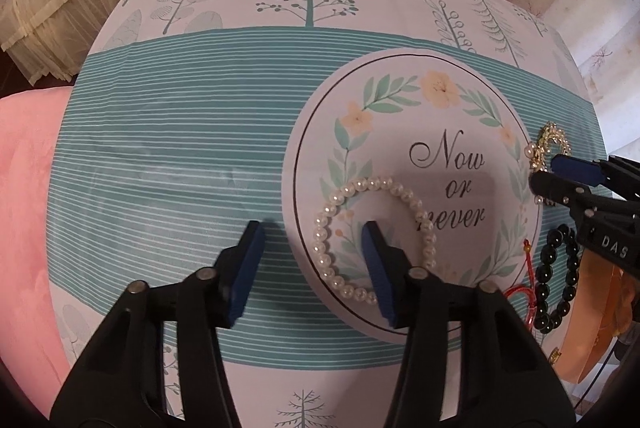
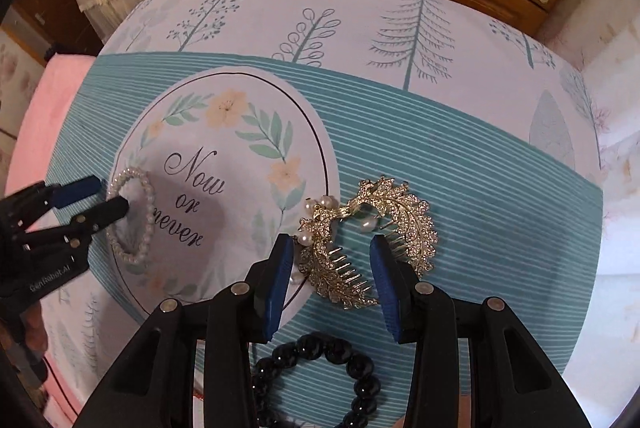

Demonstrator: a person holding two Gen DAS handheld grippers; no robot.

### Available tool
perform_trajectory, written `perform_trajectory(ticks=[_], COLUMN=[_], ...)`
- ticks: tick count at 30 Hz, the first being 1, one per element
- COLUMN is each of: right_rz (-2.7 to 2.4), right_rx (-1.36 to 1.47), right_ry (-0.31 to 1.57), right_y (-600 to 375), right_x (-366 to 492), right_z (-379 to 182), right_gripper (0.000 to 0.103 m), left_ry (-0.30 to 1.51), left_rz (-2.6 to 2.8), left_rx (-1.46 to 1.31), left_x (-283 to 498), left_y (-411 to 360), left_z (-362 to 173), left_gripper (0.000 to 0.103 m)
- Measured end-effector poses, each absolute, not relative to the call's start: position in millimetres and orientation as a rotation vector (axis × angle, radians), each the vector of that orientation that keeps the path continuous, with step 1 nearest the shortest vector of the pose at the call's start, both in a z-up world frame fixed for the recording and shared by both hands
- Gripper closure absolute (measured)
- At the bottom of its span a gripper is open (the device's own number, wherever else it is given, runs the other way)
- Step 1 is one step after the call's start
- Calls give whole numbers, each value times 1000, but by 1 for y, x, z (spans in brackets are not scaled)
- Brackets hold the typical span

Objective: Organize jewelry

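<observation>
Left wrist: left gripper [image 1: 316, 268] jaws part open, straddling pearl bracelet [image 1: 372, 236] rim on round printed mat [image 1: 400, 100], not pinching. Right wrist: right gripper [image 2: 332, 284] part open astride gold hair comb [image 2: 368, 236], pads clear; black bead bracelet [image 2: 320, 376] below.

left gripper [image 1: 316, 264]: black plastic arms, blue pads [image 1: 249, 268], silver rivets
right gripper [image 2: 332, 284]: same build, white "DAS" lettering

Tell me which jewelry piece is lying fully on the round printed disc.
The pearl bracelet. It lies wholly on the round disc, whereas the gold leaf hair comb sits at its edge, mostly on the striped cloth, and the black bead bracelet lies off it.
</observation>
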State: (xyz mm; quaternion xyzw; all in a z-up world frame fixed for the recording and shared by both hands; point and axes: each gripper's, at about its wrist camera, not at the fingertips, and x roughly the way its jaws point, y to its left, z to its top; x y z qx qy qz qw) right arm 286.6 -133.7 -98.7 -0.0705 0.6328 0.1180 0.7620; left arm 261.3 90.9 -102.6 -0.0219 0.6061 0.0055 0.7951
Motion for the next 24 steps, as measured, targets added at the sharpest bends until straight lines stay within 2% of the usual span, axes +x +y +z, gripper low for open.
perform_trajectory(ticks=[1,4,5,11,15,16,17,24], right_rz=[260,262,259,240,271,281,293,357], right_rx=[-171,-244,-256,-205,-106,-75,-48,89], right_ry=[1370,1350,1342,1319,1263,1247,1229,1161], right_y=[-132,-125,-123,-131,-144,-148,-153,-173], right_x=[286,280,279,274,263,259,254,231], right_z=[-99,-100,-100,-94,-71,-63,-54,-8], right_gripper=[63,67,75,75,76,81,102,102], left_ry=[1301,1304,1308,1310,1260,1251,1237,1144], left_rz=[22,23,22,20,16,12,6,-79], left_rx=[-43,-31,-29,-73,-133,-143,-158,-171], left_x=[262,262,261,257,251,250,248,229], left_y=[91,90,90,95,101,102,103,80], left_z=[-102,-101,-101,-101,-88,-85,-79,-24], left_gripper=[66,88,98,98,98,98,98,98])
